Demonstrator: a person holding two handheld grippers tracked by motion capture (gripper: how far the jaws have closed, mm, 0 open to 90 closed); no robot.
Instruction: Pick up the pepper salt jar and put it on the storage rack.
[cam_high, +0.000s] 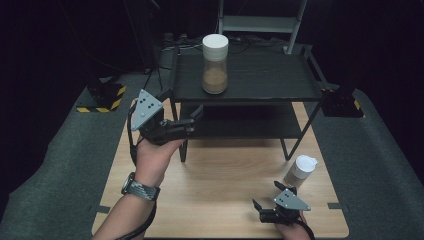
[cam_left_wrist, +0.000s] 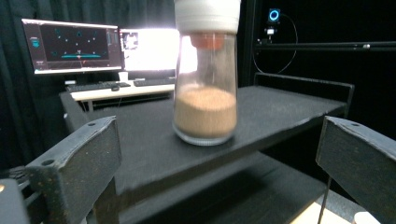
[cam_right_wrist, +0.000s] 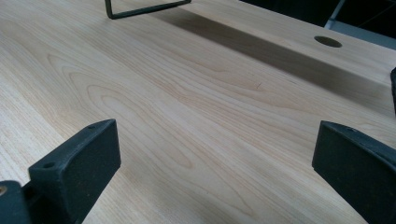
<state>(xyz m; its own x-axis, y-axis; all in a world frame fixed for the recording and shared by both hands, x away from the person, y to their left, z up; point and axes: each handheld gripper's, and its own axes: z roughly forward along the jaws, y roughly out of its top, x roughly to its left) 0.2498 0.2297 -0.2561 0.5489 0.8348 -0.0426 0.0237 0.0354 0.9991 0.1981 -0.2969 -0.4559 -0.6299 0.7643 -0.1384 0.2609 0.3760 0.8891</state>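
A tall glass jar (cam_high: 215, 64) with a white lid (cam_high: 215, 43) stands upright on the top of a black shelf (cam_high: 270, 80). It is near the front edge of the shelf top, toward its left side. The jar has brown powder (cam_left_wrist: 205, 111) in the bottom part. The shelf stands on the far half of a wooden table (cam_high: 220, 195).

The left gripper (cam_high: 192, 121) is held up just in front of the shelf's front left corner. It points at the jar. Its jaws are wide apart and hold nothing. In the left gripper view the jar sits between them, farther off, and they do not touch it.

The right gripper (cam_high: 264, 201) is low over the table, near the front right corner. Its jaws are wide apart too, with bare wood between them. A small white cup (cam_high: 301, 170) stands near the right edge of the table, just beyond that gripper.
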